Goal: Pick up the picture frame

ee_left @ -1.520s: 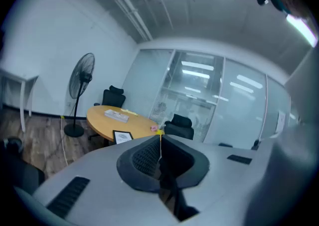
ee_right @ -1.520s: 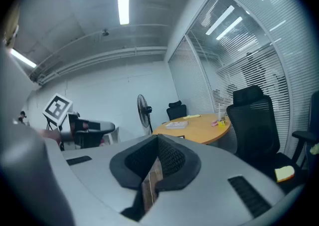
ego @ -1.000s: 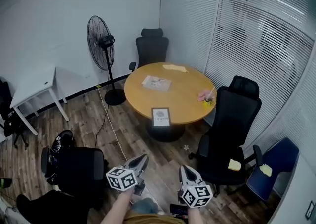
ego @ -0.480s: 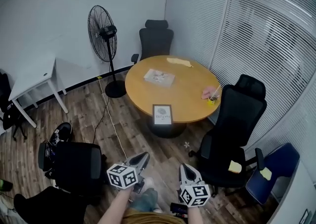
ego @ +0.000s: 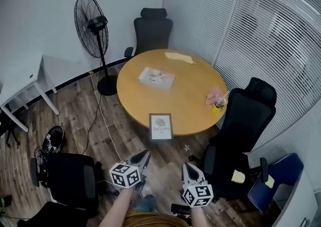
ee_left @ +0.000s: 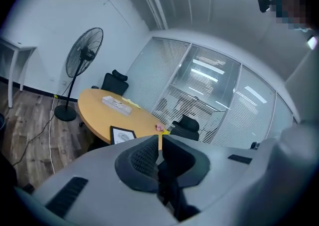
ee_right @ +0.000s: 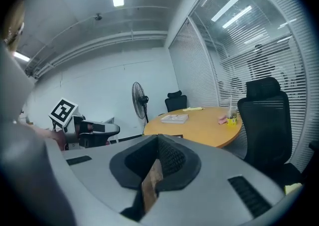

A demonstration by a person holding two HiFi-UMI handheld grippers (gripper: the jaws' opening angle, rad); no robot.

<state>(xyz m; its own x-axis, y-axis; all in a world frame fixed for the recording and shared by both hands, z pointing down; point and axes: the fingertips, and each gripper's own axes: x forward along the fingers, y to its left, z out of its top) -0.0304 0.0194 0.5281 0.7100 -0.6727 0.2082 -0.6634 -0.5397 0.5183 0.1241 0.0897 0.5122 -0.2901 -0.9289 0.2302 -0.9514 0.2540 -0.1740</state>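
We hold both grippers low in the head view, well apart from the round wooden table (ego: 193, 113) that fills the middle of the frame. The left gripper (ego: 143, 158), with its marker cube, sits at bottom centre-left. Its jaws are pressed together with nothing between them. The right gripper (ego: 188, 169) sits at bottom centre-right, and its jaws likewise meet at the tips and are empty.

The black-edged picture frame with a pale print (ego: 160, 127) is at the table's near edge, just below the centre of the frame. We cannot tell whether it lies flat or is propped. A flat pale booklet (ego: 156, 78) lies further up the tabletop, and a small yellow cup (ego: 219, 103) stands near the right rim. A black pedestal fan (ego: 90, 33) stands at upper left. A black office chair (ego: 246, 116) is at the right of the table.
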